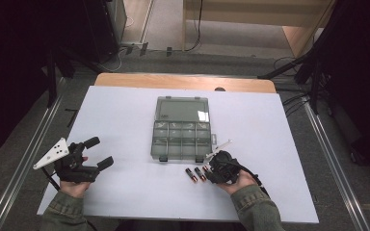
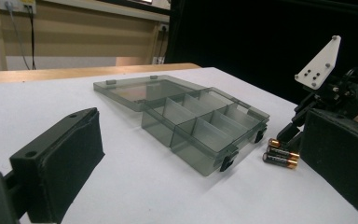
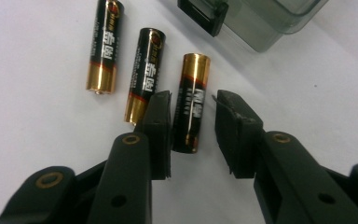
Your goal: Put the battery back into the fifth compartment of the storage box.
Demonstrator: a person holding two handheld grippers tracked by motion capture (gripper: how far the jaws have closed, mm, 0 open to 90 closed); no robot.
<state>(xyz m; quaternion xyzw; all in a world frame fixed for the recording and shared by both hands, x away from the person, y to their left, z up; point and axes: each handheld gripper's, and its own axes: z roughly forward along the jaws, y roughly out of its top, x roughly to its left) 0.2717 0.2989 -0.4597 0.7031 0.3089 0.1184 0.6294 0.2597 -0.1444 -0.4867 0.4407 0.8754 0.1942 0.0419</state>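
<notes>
Three black-and-gold AA batteries lie side by side on the white table, just in front of an open grey transparent compartment box. In the right gripper view they are the left battery, the middle battery and the right battery. My right gripper is open and straddles the right battery. One pad sits close against it and the other is a little apart. My left gripper rests open at the table's left, holding nothing. Its pads frame the box.
The box's lid lies flat open towards the far side, and its compartments look bare. A black latch sticks out of the box's front near the batteries. A wooden edge borders the table's far side.
</notes>
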